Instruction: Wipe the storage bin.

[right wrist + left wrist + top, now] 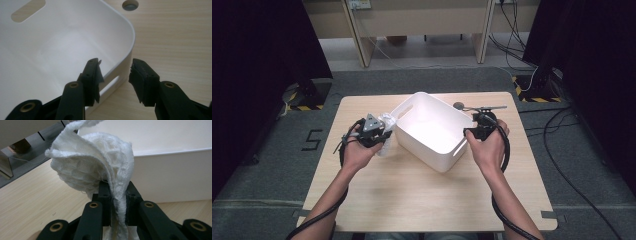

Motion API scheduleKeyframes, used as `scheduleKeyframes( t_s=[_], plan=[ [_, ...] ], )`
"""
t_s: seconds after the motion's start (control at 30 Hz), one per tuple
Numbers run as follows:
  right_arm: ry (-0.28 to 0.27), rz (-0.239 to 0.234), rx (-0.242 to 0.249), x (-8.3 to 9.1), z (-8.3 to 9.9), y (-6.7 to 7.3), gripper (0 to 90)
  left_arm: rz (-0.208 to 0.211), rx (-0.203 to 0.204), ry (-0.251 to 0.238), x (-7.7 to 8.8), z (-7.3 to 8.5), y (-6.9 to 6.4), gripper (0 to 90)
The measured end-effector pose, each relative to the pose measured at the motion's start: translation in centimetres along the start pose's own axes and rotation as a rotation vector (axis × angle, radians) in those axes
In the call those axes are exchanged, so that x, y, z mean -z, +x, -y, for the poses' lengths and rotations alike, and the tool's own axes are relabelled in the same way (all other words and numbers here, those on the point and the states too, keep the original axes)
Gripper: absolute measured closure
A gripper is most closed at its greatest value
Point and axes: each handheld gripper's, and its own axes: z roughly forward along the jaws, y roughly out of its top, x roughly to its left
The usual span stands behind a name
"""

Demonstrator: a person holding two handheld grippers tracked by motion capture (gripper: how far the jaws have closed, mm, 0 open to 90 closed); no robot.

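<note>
Presently: left tool [117,195] clamped on a white waffle-weave cloth [92,170], jaws pinching a folded edge, bulk of cloth billowing up and ahead of the jaws. Held just off the left outer wall of the white plastic bin [432,131], close beside it, above the counter [412,200]; not yet over the rim.

Right tool [115,75] with jaws apart, nothing between the pads. Straddling the bin's near right corner: one jaw inside the wall, other outside, slot handle just below. No contact visible.

Bin empty, set at an angle on the counter, long axis running from far left to near right. Small round hole [130,4] in the counter beyond the bin's far corner.

Key relation: bin opening lies rightward of the cloth, across the left wall. Left hand [357,152] the nearer one, and already loaded. Judgement: next move likely a lift over the rim and a release inside; trailing cloth could snag or drape on the wall.
</note>
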Motion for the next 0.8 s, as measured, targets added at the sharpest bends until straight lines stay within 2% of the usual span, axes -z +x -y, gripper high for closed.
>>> scheduleKeyframes(
  t_s=[0.07, 0.13, 0.17, 0.2, 0.27, 0.37, 0.4, 0.47, 0.53, 0.63, 0.8],
  plan=[
    [0.033, -0.015, 0.014, -0.5, -0.1, 0.3, 59.3, -0.015, -0.029, -0.001, 0.2, 0.0, 0.0, 78.5],
    [0.054, -0.003, 0.035, -1.0, -0.2, 0.6, 57.1, -0.021, -0.032, -0.01, 0.5, 0.1, 0.0, 78.5],
    [0.064, 0.001, 0.037, -1.1, -0.4, 0.6, 57.3, -0.018, -0.018, -0.005, 0.7, 0.2, -0.2, 78.5],
    [0.069, -0.003, 0.031, -1.2, -0.5, 0.6, 58.5, -0.024, -0.024, -0.006, 0.9, 0.3, -0.3, 78.5],
    [0.068, -0.011, 0.045, -1.5, -1.0, 0.5, 62.0, -0.032, -0.034, -0.013, 1.2, 0.6, -0.8, 78.5],
    [0.047, -0.012, 0.106, -2.1, -1.8, 0.6, 67.7, -0.035, -0.041, -0.012, 1.7, 1.3, -1.5, 78.4],
    [0.036, -0.019, 0.11, -2.4, -2.1, 0.5, 68.9, -0.034, -0.046, -0.011, 1.8, 1.7, -1.8, 78.4],
    [0.006, -0.021, 0.133, -2.9, -2.6, 0.2, 70.0, -0.038, -0.066, -0.01, 2.1, 2.3, -2.4, 78.4],
    [-0.002, -0.008, 0.162, -3.2, -2.8, 0.3, 69.2, -0.037, -0.059, -0.018, 2.3, 2.7, -2.7, 78.4],
    [0.002, -0.002, 0.142, -2.6, -2.7, 0.7, 56.9, -0.048, -0.047, -0.029, 2.6, 2.9, -3.1, 78.4],
    [0.012, -0.021, 0.105, -1.4, -1.7, 1.8, 54.4, -0.052, -0.034, -0.039, 2.7, 3.2, -3.7, 78.4]
  ],
)
